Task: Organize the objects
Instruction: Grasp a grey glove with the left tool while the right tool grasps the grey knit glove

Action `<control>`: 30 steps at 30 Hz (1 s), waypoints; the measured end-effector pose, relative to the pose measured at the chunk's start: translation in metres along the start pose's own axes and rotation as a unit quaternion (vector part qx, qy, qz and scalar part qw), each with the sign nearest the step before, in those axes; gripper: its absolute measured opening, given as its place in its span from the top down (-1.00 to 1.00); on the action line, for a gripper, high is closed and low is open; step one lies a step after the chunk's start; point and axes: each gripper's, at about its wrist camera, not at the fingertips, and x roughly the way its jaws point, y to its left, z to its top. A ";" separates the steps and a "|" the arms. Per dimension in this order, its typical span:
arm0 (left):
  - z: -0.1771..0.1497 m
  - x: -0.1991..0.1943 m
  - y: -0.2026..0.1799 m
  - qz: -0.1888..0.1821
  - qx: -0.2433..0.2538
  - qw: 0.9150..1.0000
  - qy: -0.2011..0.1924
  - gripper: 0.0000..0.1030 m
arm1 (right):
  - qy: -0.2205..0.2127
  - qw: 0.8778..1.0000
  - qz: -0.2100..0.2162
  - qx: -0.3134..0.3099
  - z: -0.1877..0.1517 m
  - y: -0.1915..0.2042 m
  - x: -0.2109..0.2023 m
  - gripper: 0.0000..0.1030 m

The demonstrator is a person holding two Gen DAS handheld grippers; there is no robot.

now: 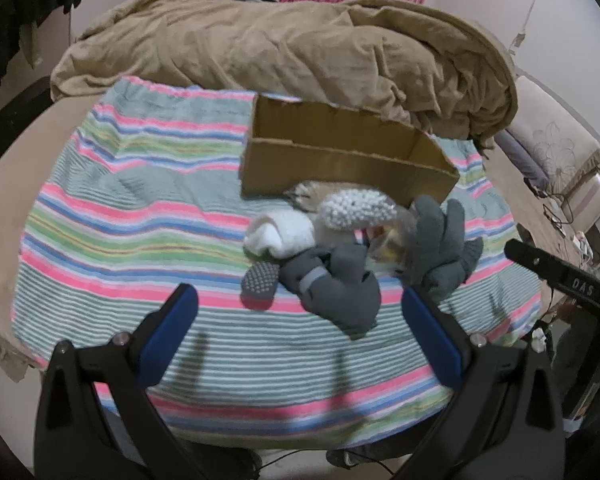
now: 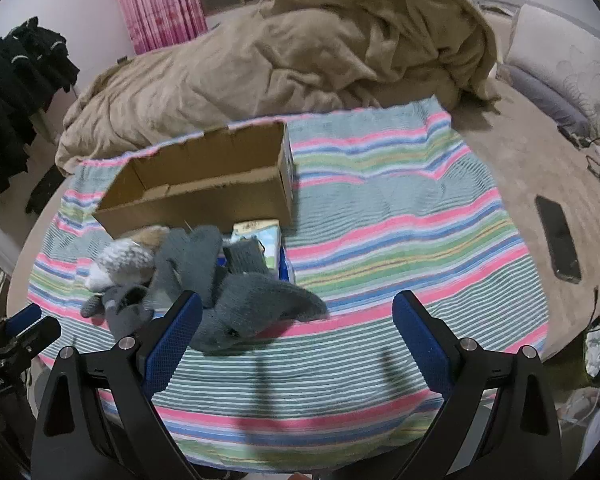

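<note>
A pile of knitwear lies on the striped blanket (image 1: 120, 208) in front of an open cardboard box (image 1: 340, 160): grey gloves (image 1: 440, 240), a grey sock (image 1: 336, 288), a white rolled sock (image 1: 280, 234) and a white-dotted glove (image 1: 356, 208). My left gripper (image 1: 300, 320) is open and empty, hovering just short of the pile. In the right wrist view the pile (image 2: 204, 272) lies left of centre, with a small printed carton (image 2: 260, 240) beside it and the box (image 2: 204, 184) behind. My right gripper (image 2: 296, 328) is open and empty, its left finger (image 2: 172, 340) near the grey knitwear.
A rumpled tan duvet (image 1: 300, 48) covers the bed behind the box. A black phone (image 2: 558, 240) lies on the bed at the right. Dark clothes (image 2: 16, 92) hang at the left. The right gripper's body (image 1: 560, 276) shows at the left wrist view's right edge.
</note>
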 end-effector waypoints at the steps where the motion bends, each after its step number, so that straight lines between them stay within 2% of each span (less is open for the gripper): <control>1: 0.000 0.006 0.000 -0.004 -0.001 1.000 0.004 -0.98 | 0.004 1.000 0.001 -0.001 0.000 0.000 0.004 -0.91; 3: -0.002 0.017 -0.001 -0.004 -0.002 1.000 0.013 -0.95 | 0.011 1.000 0.002 -0.008 -0.003 0.002 0.013 -0.90; 5: -0.003 0.029 0.000 -0.009 -0.007 1.000 0.026 -0.77 | 0.021 1.000 0.005 -0.014 -0.006 0.004 0.021 -0.90; 10: -0.007 0.057 -0.004 -0.021 -0.007 0.999 0.048 -0.72 | 0.038 0.999 0.019 -0.020 -0.011 0.008 0.040 -0.89; 12: -0.007 0.066 -0.007 -0.028 -0.008 0.998 0.055 -0.64 | 0.044 0.999 0.023 -0.014 -0.013 0.007 0.049 -0.89; 15: -0.009 0.080 -0.012 -0.040 0.000 0.997 0.060 -0.36 | 0.055 0.998 0.033 0.001 -0.014 0.007 0.061 -0.88; 17: -0.011 0.085 -0.015 -0.037 0.003 0.997 0.062 -0.26 | 0.059 0.997 0.051 0.011 -0.014 0.007 0.066 -0.76; 21: -0.012 0.084 -0.017 -0.049 0.001 0.997 0.062 -0.09 | 0.063 0.993 0.103 0.005 -0.014 0.011 0.065 -0.13; 29: -0.017 0.065 -0.024 -0.058 0.008 0.997 0.051 0.30 | 0.048 0.991 0.126 0.014 -0.012 0.007 0.047 0.34; 30: -0.018 0.062 -0.024 -0.060 0.009 0.997 0.049 0.33 | 0.043 0.991 0.129 0.017 -0.012 0.006 0.044 0.51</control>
